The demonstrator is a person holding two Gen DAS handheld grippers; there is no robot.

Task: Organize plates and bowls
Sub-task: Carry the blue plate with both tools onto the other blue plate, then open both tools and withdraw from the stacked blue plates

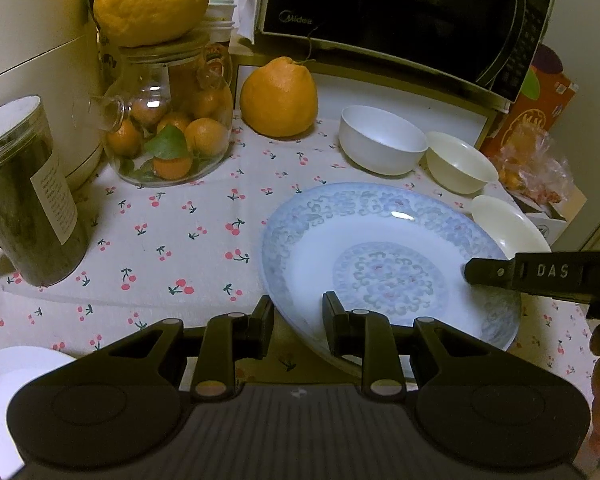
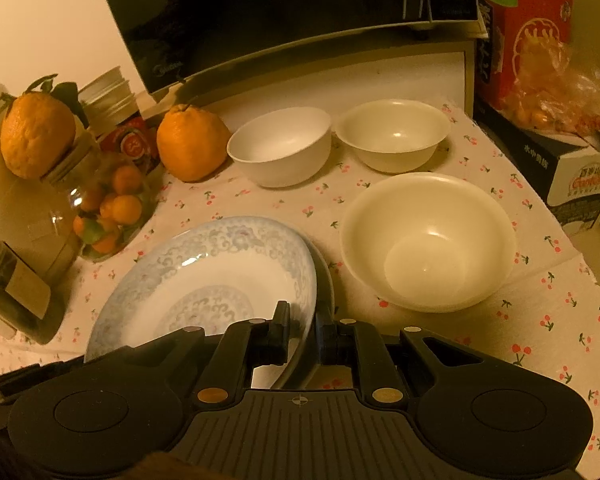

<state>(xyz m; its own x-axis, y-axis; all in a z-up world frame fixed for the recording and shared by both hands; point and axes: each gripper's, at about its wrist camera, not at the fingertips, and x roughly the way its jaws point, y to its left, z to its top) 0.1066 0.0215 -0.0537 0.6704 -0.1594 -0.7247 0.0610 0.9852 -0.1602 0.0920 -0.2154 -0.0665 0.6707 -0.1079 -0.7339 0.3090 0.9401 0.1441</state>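
Above the bench (image 1: pixel 160 240), both claws are gripping the patterned plate (image 1: pixel 380 240): left claw (image 1: pixel 298 322) pinching its near-left rim, right claw (image 2: pixel 302 326) its opposite rim, bowls (image 2: pixel 428 240) lying beyond.

Both grippers (image 1: pixel 297 320) (image 2: pixel 302 330) clamped, angled downward

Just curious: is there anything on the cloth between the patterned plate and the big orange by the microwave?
No. In the left wrist view, only bare cherry-print cloth lies between the patterned plate and the big orange.
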